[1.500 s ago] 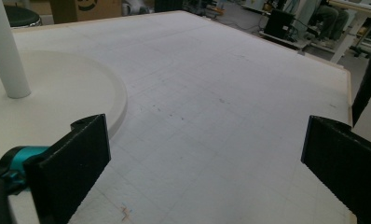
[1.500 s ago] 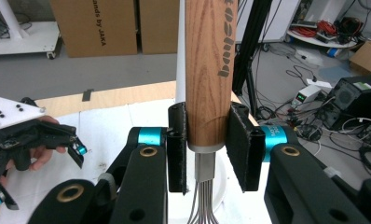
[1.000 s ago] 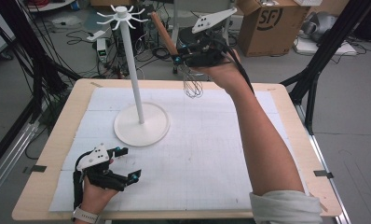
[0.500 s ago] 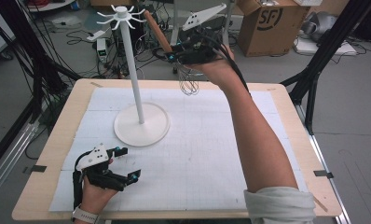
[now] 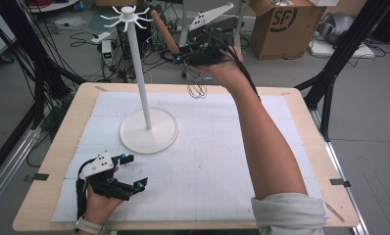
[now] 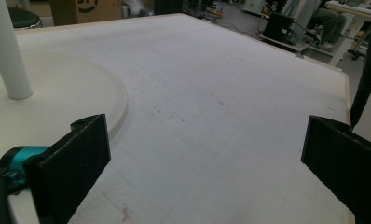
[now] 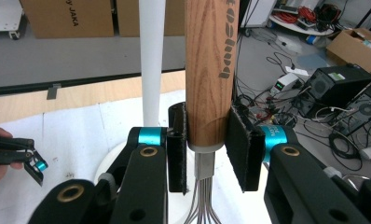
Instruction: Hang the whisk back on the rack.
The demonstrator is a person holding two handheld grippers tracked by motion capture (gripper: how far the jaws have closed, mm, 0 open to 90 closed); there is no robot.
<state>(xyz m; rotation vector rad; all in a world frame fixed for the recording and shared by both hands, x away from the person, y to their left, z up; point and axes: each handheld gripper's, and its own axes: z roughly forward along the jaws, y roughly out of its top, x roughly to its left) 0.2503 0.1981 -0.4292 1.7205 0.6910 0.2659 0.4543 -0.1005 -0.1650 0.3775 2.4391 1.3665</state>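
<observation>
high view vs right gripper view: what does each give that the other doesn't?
High view alone: the stand's hook crown, the whisk's full wire head hanging above the table's far edge, the right forearm.

Right gripper view alone: the pads clamped on the wooden handle just above its metal ferrule, and dark lettering on the handle.

Both: the right gripper, the whisk, the white stand pole, the left gripper low over the mat.

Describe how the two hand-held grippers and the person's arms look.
Both grippers, left gripper and right gripper, are black with teal joints, black ribbed jaws, a grey three-cornered plate and a trailing black cable. The left wrist wears a white watch; the right arm's pale sleeve is pushed up.
</observation>
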